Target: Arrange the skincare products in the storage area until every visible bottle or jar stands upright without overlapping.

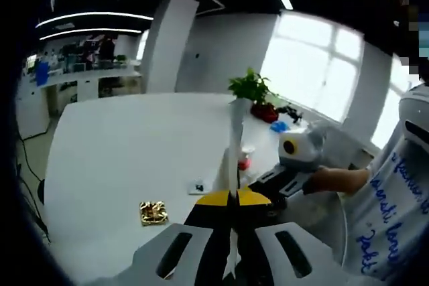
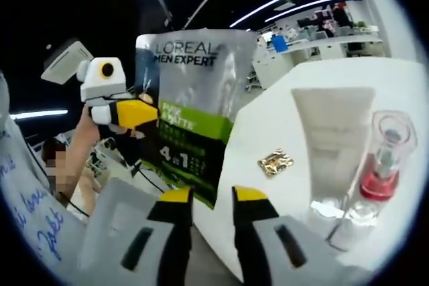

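Your left gripper (image 2: 134, 113) has its fingers clenched on the L'Oreal pouch (image 2: 194, 105), held in the air off the surface (image 1: 120, 145). Right gripper (image 2: 206, 202) fingers released, empty. White tube (image 2: 332, 145) and clear red bottle (image 2: 385, 159) stand upright, close together; pouch left to place. Gold packet (image 2: 275, 161) lies near, plant (image 1: 251, 88) well behind.

One pouch (image 2: 194, 98), one white tube (image 2: 333, 145), one clear red-filled bottle (image 2: 382, 165), one gold wrapper (image 2: 275, 162), one potted plant (image 1: 253, 92)
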The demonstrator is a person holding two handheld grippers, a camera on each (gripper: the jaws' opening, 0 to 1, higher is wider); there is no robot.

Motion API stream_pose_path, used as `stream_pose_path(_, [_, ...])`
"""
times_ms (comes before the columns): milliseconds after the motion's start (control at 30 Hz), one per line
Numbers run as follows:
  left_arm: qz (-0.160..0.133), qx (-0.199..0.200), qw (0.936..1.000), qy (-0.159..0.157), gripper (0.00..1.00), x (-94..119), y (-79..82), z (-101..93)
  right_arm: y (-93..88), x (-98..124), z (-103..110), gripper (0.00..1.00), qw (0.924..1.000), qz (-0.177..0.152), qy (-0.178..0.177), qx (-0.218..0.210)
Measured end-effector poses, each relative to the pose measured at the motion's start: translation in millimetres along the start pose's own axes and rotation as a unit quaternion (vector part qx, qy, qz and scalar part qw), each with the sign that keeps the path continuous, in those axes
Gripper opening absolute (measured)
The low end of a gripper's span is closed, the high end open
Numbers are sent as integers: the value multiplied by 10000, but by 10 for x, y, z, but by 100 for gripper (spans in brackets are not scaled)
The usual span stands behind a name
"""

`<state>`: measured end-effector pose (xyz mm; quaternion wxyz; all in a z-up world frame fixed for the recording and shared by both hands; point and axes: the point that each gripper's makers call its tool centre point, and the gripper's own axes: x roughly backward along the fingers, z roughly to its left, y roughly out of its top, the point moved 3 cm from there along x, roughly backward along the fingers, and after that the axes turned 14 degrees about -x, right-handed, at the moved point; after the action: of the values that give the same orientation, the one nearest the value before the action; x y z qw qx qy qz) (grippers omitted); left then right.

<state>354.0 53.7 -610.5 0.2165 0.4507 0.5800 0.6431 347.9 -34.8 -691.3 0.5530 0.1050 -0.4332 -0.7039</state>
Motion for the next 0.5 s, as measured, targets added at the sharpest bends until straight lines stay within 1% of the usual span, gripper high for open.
stream_pose_path(33, [-79, 100, 9998, -128, 0, 7, 13, -30, 2, -6, 8, 24, 10000, -11, 62, -15])
stream_pose_path(67, [-141, 150, 9996, -169, 0, 15, 23, -34, 0, -8, 20, 24, 9999, -11, 121, -62])
stream_pose_path(100, [-180, 138, 9996, -142, 0, 32, 23, -18, 4, -6, 28, 24, 9998, -31, 176, -123])
stream_pose_path(167, [-199, 191, 9994, -187, 0, 53, 18, -19, 7, -2, 48, 23, 9993, -54, 305, -185])
stream_pose_path(233, [-307, 336, 9985, -292, 0, 71, 28, -34, 11, -1, 95, 21, 9978, -83, 562, -344])
stream_pose_path(267, [-337, 329, 9985, -286, 0, 78, 25, -25, 13, 0, 98, 20, 9973, -99, 586, -435])
stream_pose_path(300, [-354, 348, 9984, -283, 0, 78, 23, -21, 17, 0, 96, 19, 9972, -117, 598, -433])
stream_pose_path(367, [-346, 370, 9983, -274, 0, 63, 12, -20, 11, -3, 121, 14, 9966, -100, 667, -463])
stream_pose_path(500, [-233, 424, 9987, -140, 0, 28, -34, 30, -6, 1, 107, 9, 9971, -15, 628, -432])
